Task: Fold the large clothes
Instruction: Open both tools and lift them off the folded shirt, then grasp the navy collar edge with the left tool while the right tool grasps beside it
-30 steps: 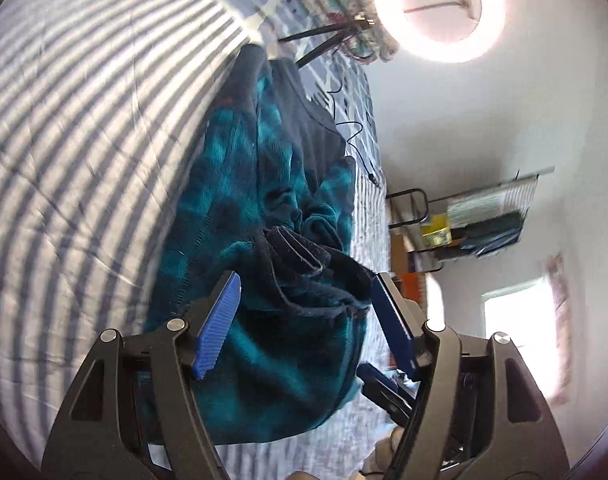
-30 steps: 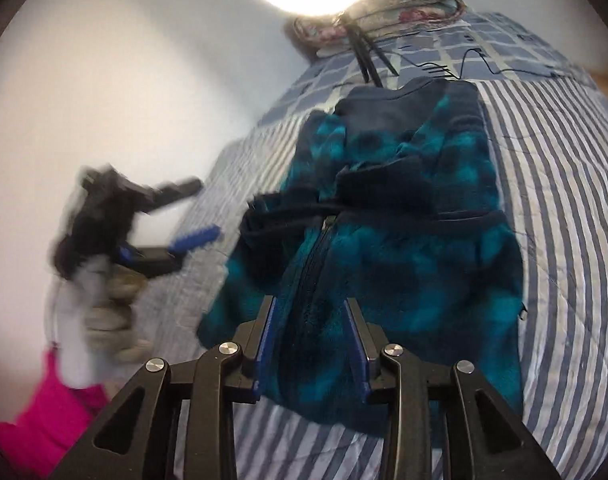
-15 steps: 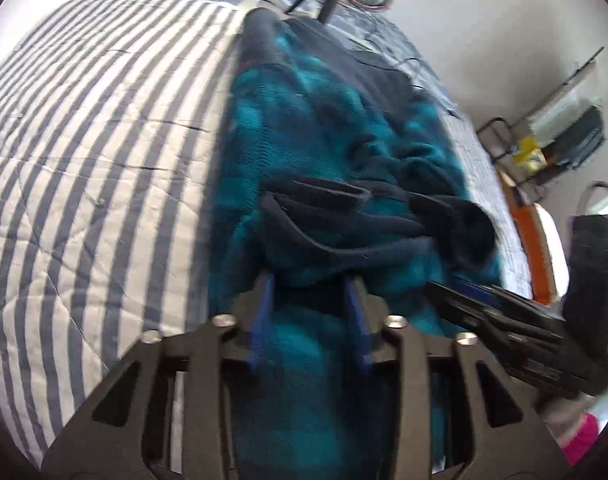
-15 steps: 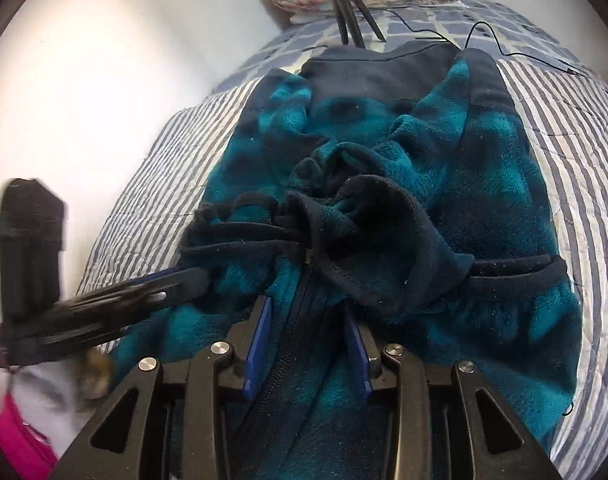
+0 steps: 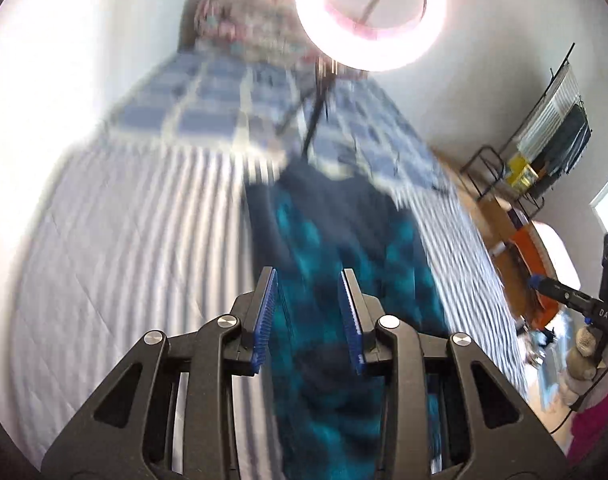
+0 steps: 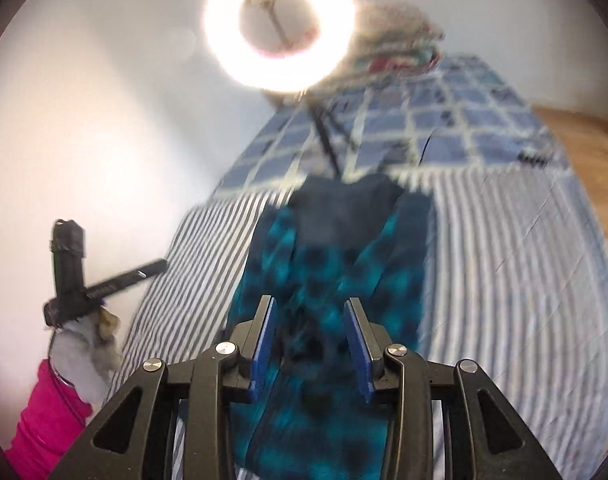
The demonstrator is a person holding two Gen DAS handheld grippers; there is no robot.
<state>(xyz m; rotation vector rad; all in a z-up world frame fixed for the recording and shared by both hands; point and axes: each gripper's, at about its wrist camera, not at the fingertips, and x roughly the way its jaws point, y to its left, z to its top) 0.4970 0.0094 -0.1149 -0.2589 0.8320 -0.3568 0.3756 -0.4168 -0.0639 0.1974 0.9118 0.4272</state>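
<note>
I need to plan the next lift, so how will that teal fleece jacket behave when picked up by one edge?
The teal fleece jacket will likely flop and drape: it lies in soft folds along the striped bedspread. Its thick pile should grip rather than slip between the blue pads. It looks bulky, so the free end will probably sag and drag. The right claw stands open over it.

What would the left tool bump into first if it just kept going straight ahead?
Probably the teal fleece garment spread on the striped bedcover: it fills the gap between the left tool's fingers. Motion blur leaves depth uncertain.
</note>
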